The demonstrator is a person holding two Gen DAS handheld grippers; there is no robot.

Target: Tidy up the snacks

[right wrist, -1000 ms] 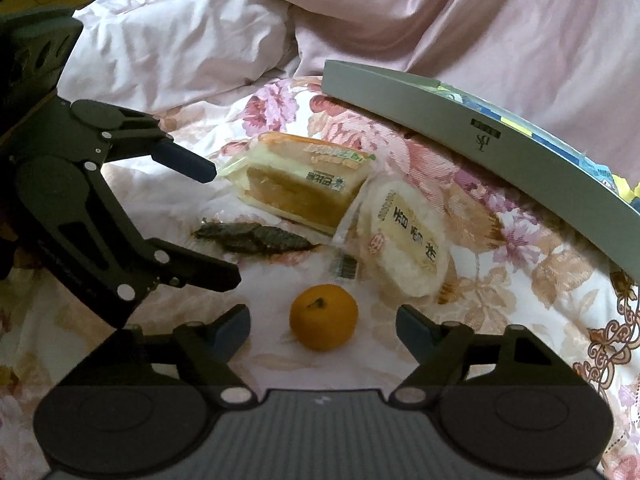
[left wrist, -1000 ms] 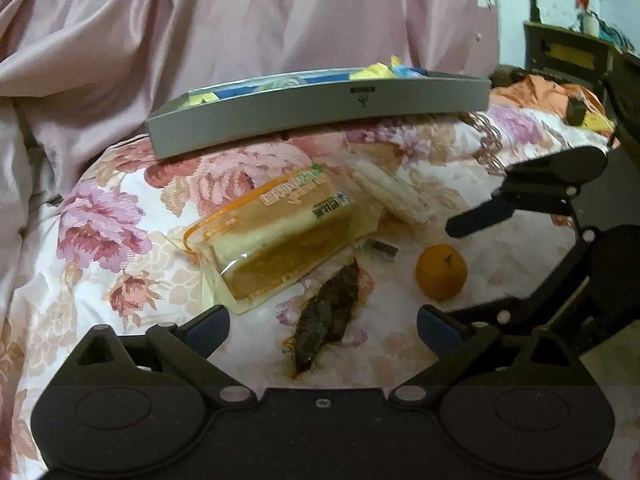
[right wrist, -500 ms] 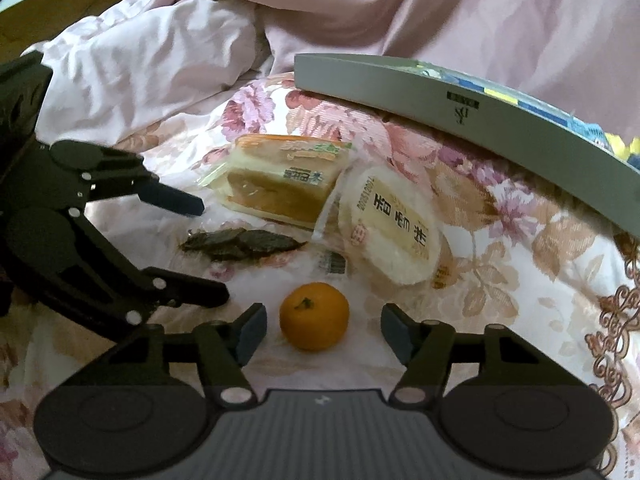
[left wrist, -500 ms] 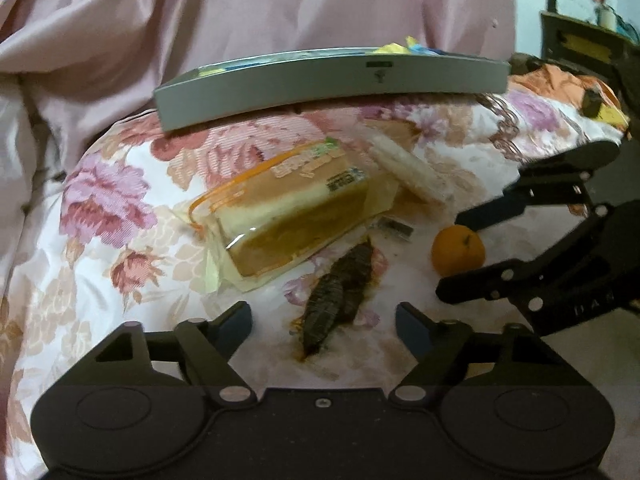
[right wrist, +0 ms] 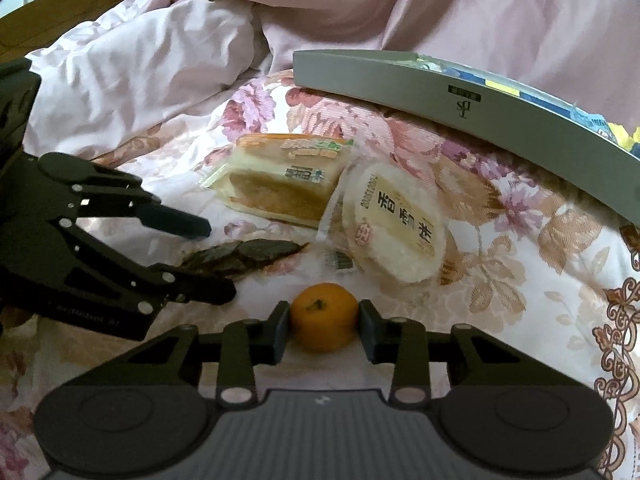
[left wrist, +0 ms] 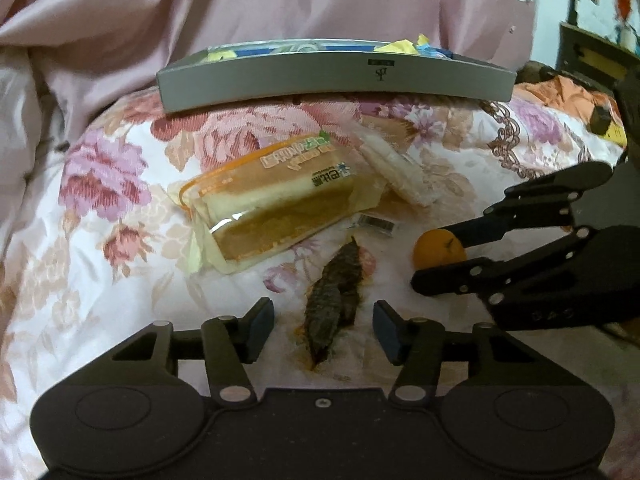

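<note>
On the floral bedspread lies a dark flat snack strip [left wrist: 334, 296], between the fingers of my left gripper [left wrist: 324, 330]. Its jaws are closing, with a gap still on each side of the strip. Seen from the right wrist view, the left gripper [right wrist: 212, 260] straddles the same strip [right wrist: 248, 256]. A small orange [right wrist: 324, 316] sits between the pads of my right gripper [right wrist: 324, 326], whose jaws are closing and touch it on both sides. In the left wrist view the right gripper [left wrist: 444, 258] holds the orange [left wrist: 434, 248]. A grey tray [left wrist: 336, 76] with several colourful packets stands behind.
A wrapped sandwich cake [left wrist: 280, 204] and a round rice-cake packet [right wrist: 396, 224] lie between the grippers and the grey tray [right wrist: 480, 112]. A pink quilt [right wrist: 140, 72] is piled behind and to the left. Dark furniture [left wrist: 592, 56] and an orange cloth [left wrist: 568, 96] are at the far right.
Both pairs of jaws have narrowed. The right pads have come in onto the orange. The left fingers have drawn closer around the dark strip. Both wrists have rolled slightly.
</note>
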